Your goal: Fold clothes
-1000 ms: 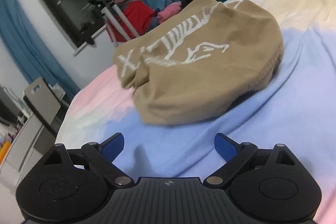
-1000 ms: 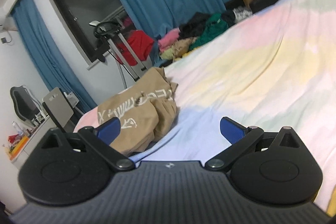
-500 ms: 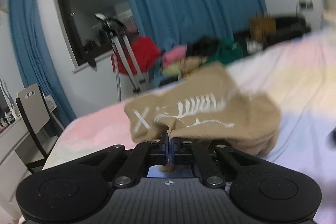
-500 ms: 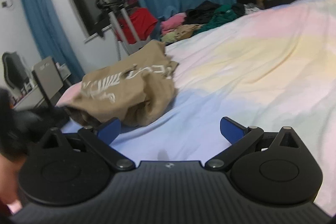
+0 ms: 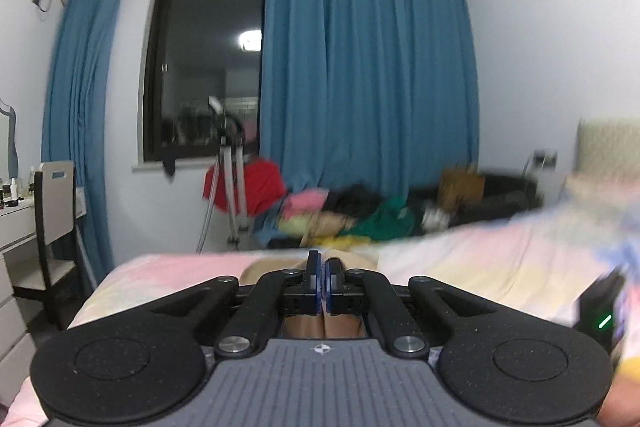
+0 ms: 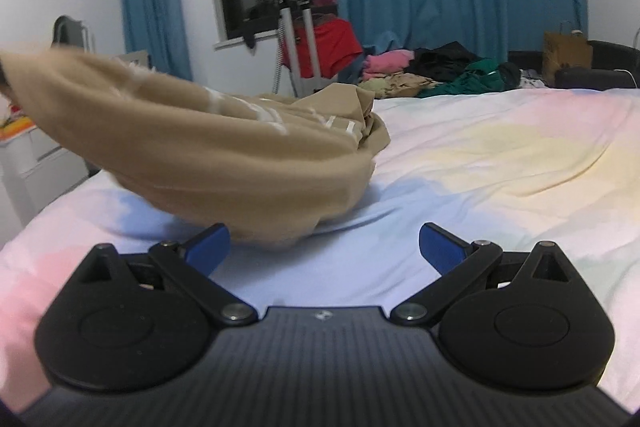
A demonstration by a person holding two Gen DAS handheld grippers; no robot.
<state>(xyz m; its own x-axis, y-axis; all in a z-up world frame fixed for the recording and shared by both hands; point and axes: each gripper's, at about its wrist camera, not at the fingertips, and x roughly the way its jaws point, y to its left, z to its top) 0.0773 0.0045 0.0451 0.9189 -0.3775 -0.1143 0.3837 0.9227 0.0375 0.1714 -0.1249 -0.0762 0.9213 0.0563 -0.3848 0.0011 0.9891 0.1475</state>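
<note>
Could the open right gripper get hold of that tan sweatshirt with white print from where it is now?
Probably yes. The right gripper is open, and the tan sweatshirt with white print hangs just ahead of its left finger, lifted off the pastel bedsheet. Nothing lies between; a slight shift leftward looks necessary.

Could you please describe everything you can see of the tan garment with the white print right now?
The tan garment is a soft, thick-looking knit with a white print across its upper side, bunched rather than flat. Its left end is lifted off the pastel bedsheet and sags in a hammock curve; its right end still rests crumpled on the sheet. The left tongs are shut on tan cloth. The open right tongs sit just below its sagging belly, not gripping it.
</note>
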